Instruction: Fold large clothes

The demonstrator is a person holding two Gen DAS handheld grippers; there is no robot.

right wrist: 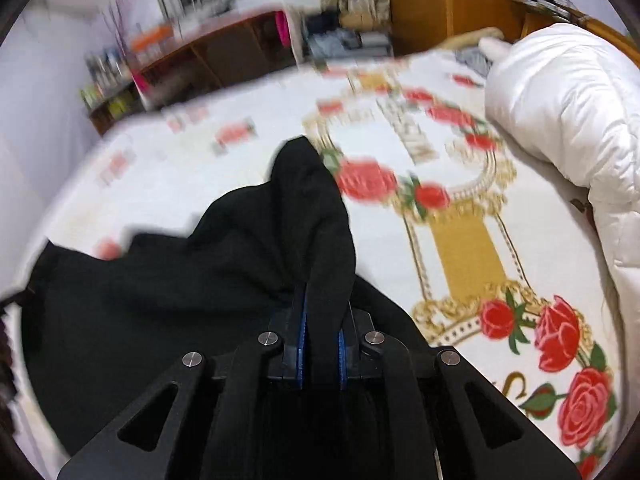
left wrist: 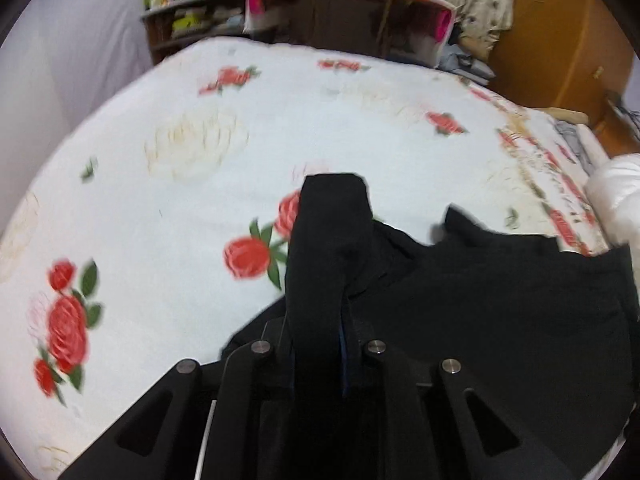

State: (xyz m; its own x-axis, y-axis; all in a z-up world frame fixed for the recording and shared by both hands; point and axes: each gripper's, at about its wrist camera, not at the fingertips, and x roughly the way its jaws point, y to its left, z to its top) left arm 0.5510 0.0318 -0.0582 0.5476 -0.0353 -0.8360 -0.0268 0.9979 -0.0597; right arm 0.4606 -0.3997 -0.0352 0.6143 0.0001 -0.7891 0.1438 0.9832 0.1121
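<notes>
A large black garment (left wrist: 480, 300) lies on the bed, stretched between my two grippers. My left gripper (left wrist: 320, 308) is shut on one end of it; the cloth bunches over the fingers and stands up in a peak that hides the fingertips. In the right wrist view the same black garment (right wrist: 160, 280) spreads to the left, and my right gripper (right wrist: 322, 312) is shut on another part of it, with cloth pinched between the blue pads (right wrist: 301, 344) and rising in a hood-like fold above them.
The bed has a white sheet with red roses (left wrist: 200, 140) and a gold pattern (right wrist: 464, 256). A white duvet (right wrist: 560, 120) is piled at the right. A wooden shelf unit (left wrist: 348, 12) and a wooden door (left wrist: 560, 40) stand beyond the bed.
</notes>
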